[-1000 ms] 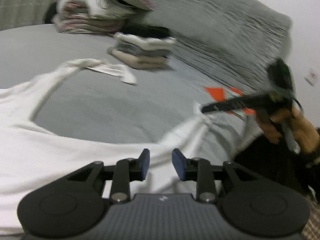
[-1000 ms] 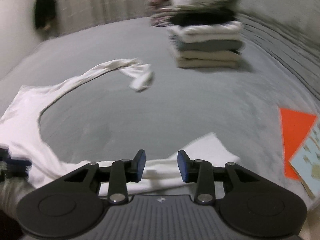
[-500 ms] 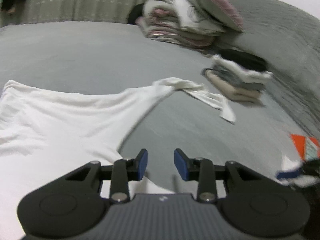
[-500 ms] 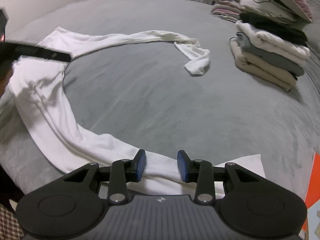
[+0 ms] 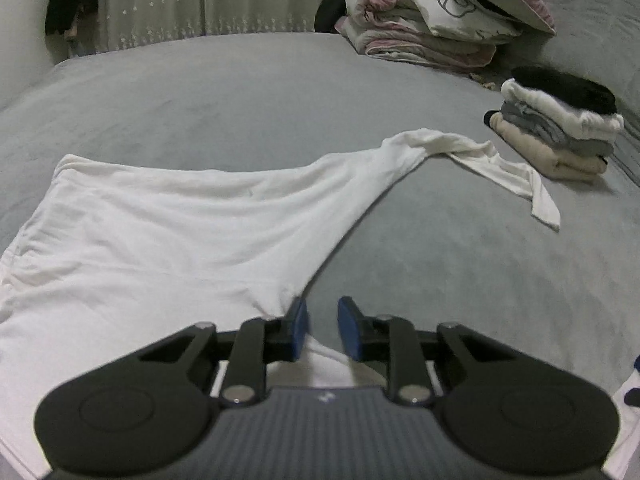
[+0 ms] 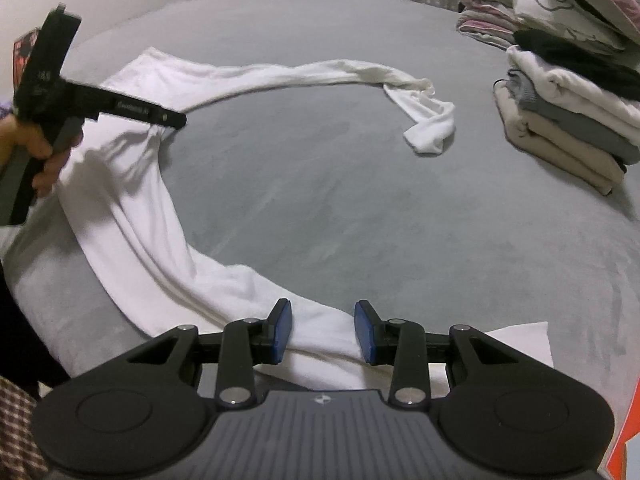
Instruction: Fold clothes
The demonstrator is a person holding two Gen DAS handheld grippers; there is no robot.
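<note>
**Left tool swings onto the shirt's edge and nips it**

Swinging round from the far side of the bed [image 5: 240, 92], the left tool [image 5: 322, 328] now sits over the body of the white long-sleeved shirt [image 5: 160, 232]. Its jaws have just been closing to a narrow gap. Seen from the right wrist, cloth puckers up into its tip, so it looks clamped on the shirt's edge where the sleeve meets the body. The right tool [image 6: 323, 330] has dropped closer to the near sleeve [image 6: 132, 220], jaws moderately apart, with the sleeve lying flat beneath and between them, not pinched.

The shirt lies spread on the bed, body at 9 o'clock in the left view, and the far sleeve [image 5: 500, 160] trails out to 2 o'clock. Both sleeves are splayed, so one grip near the body and one further down the sleeve would probably let the sleeve be carried over in one fold. The folded pile [image 5: 560, 132] at 2 o'clock and the bedding heap [image 5: 432, 20] at 1 o'clock are well apart from the work.

Both tools tip steeply down at the cloth. The left hand [image 6: 36, 148] grips its handle at 9 o'clock in the right view.
</note>
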